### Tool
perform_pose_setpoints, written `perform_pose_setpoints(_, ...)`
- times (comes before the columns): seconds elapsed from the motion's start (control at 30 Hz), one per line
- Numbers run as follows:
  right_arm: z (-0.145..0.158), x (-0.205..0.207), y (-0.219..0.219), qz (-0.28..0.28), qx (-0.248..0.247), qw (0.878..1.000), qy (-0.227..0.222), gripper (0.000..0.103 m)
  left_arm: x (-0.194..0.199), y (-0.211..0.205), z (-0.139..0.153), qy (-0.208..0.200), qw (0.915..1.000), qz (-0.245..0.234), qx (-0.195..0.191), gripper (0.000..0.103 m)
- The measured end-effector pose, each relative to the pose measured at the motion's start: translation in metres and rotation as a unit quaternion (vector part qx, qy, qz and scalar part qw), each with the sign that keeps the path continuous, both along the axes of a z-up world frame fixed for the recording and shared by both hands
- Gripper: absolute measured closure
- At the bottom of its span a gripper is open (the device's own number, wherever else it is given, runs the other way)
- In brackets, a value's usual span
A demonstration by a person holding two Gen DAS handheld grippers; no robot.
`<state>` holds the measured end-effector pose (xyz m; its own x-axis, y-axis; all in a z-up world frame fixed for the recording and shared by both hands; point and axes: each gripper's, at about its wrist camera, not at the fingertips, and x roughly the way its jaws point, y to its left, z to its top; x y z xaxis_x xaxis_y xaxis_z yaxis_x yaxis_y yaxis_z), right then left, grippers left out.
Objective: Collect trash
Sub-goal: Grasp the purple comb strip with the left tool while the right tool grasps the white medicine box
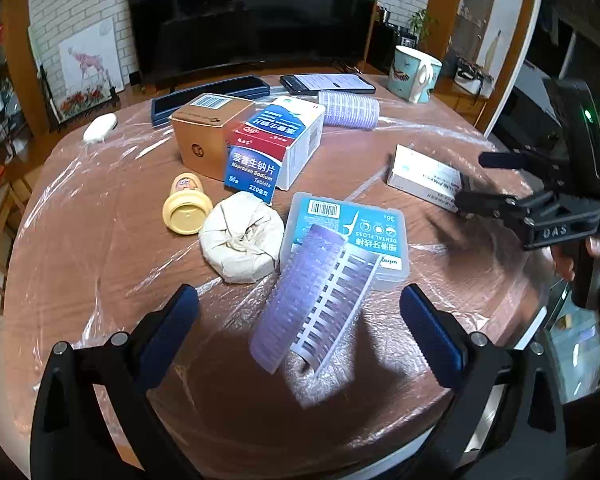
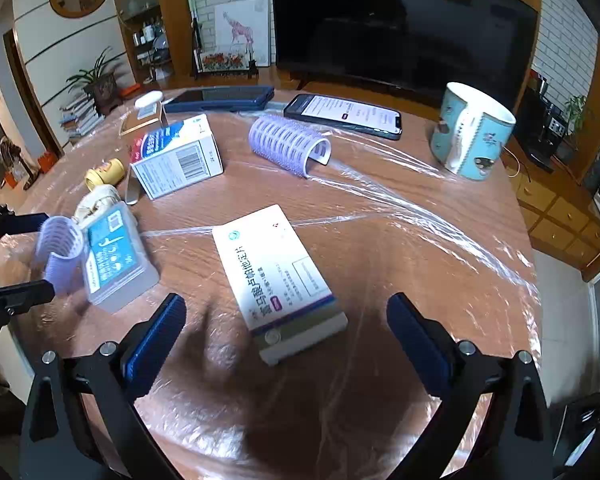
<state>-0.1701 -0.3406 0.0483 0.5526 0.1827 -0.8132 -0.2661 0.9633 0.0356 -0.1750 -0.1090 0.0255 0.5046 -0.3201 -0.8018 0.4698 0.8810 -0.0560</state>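
Left wrist: roller (image 1: 314, 300) against floss box (image 1: 364, 236).

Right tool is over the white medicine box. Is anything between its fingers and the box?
Nothing visible. The right tool is open, and the white medicine box lies flat between its fingers, apart from the floss case.

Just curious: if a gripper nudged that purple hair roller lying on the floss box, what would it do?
The roller is a hollow, slotted tube, so it is probably very light and slightly squashy. Being round and tilted on the floss box, it would likely roll off when nudged.
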Motion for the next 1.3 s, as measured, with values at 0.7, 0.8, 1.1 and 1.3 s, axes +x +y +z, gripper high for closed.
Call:
perform_pose_setpoints(0.7,-0.017,0.025,0.013,0.039,-0.001,0.999,0.026,0.024,0.013,0.003,-0.011,0.036,0.9984,-0.026,-0.035,0.044)
perform_pose_setpoints(0.8,-0.019,0.025,0.014,0.039,-0.002,0.999,0.026,0.032,0.014,0.003,-0.015,0.050,0.9973,-0.033,-0.042,0.054)
perform_pose_setpoints(1.1,-0.011,0.023,0.006,0.013,0.029,0.999,0.018,0.052,0.011,0.004,-0.009,0.037,0.9979,-0.029,-0.044,0.059)
perform_pose_setpoints(1.3,-0.002,0.015,0.003,-0.005,0.056,0.998,0.009,0.052,0.012,0.010,-0.006,0.037,0.9977,-0.011,-0.056,0.059)
